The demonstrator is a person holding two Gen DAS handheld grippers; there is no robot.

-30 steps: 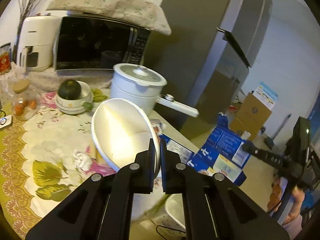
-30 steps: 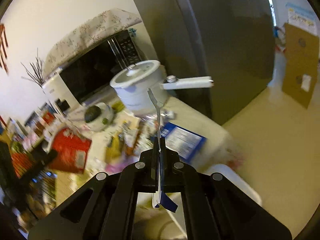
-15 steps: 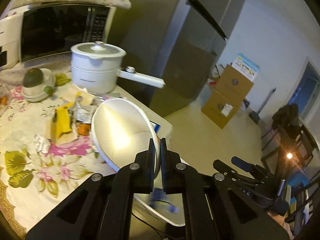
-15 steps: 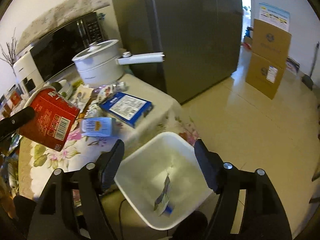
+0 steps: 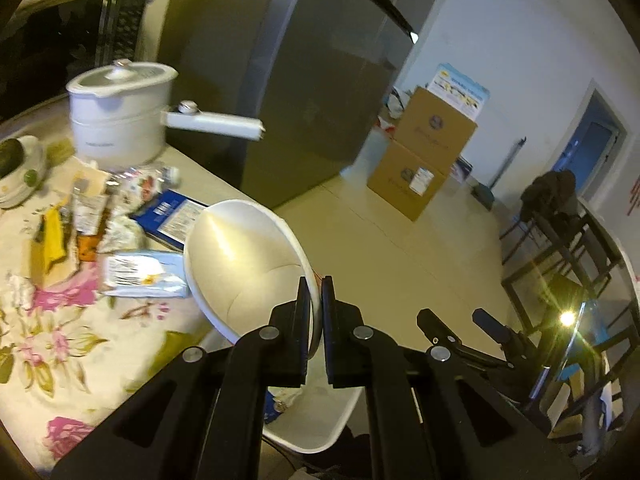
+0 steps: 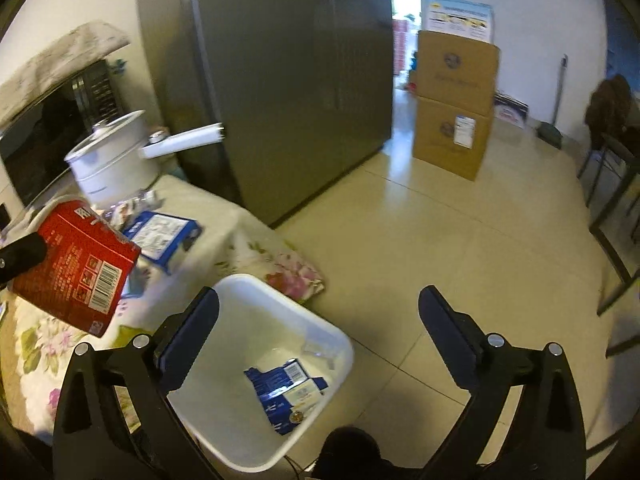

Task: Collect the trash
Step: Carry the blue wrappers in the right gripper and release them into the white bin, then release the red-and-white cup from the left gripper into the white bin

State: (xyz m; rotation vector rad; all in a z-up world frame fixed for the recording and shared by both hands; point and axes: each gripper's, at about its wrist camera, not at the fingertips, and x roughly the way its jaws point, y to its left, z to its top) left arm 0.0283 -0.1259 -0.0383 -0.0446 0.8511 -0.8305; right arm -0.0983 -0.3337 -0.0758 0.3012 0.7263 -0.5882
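The left gripper (image 5: 316,300) is clenched on the rim of a red paper cup with a white inside (image 6: 76,264), which should tilt over the white plastic bin (image 6: 340,344); the right gripper (image 6: 320,320), jaws opening and empty, hangs above the flattened blue carton (image 6: 286,392) lying inside

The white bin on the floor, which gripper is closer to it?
Right. The right gripper, jaws opening and empty, hangs directly above the white bin; the left gripper, pinching a red paper cup, is beside it over the table.

Two matte black plastic handheld grippers.
Left gripper (image 5: 316,300): flat slab fingers, silver round pivot screws. Right gripper (image 6: 319,320): dark blue-tinged pads (image 6: 188,332), angular linkage arms.
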